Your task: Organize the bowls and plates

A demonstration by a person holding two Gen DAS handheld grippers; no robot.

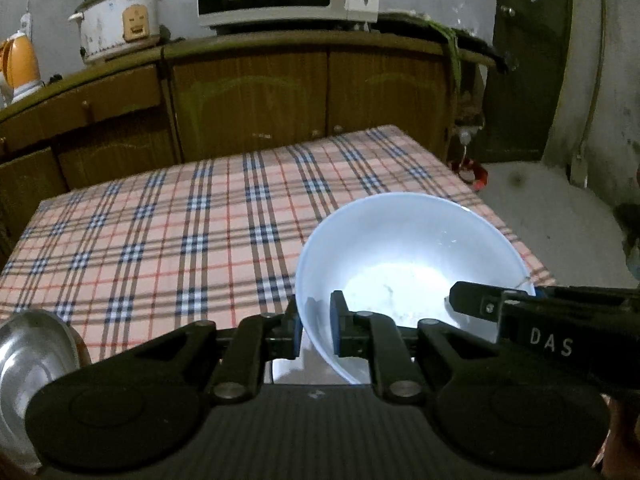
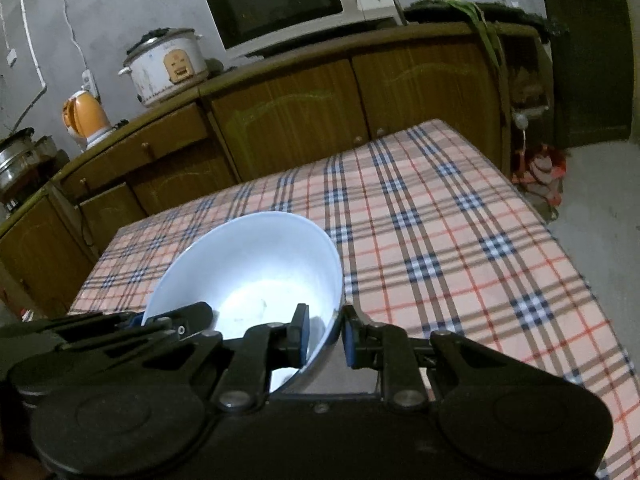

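**Two grippers carry one white bowl over the checked worktop**

Left to right. At the near left corner of the worktop [image 1: 160, 240], a metal dish [image 1: 28, 360], only part in view; cannot tell if it is a plate or a bowl. Left hand-held gripper [image 1: 317, 330]: clamped on the bowl's left rim, one pad outside the wall, one inside. White bowl [image 1: 408, 264]: held between both grippers above the near right part of the worktop, tilted toward the cameras, empty; whether its base touches the cloth is hidden. Right hand-held gripper [image 2: 326, 334]: clamped on the opposite rim, pads either side of the wall.

Handling, as a judgement: the bowl looks stiff, glossy and smooth, so probably slippery and breakable; light enough for rim grips. The thin rim wall is the place to hold, on two opposite sides as now.

Count: one white bowl, one metal dish, two grippers. No other plates in view.
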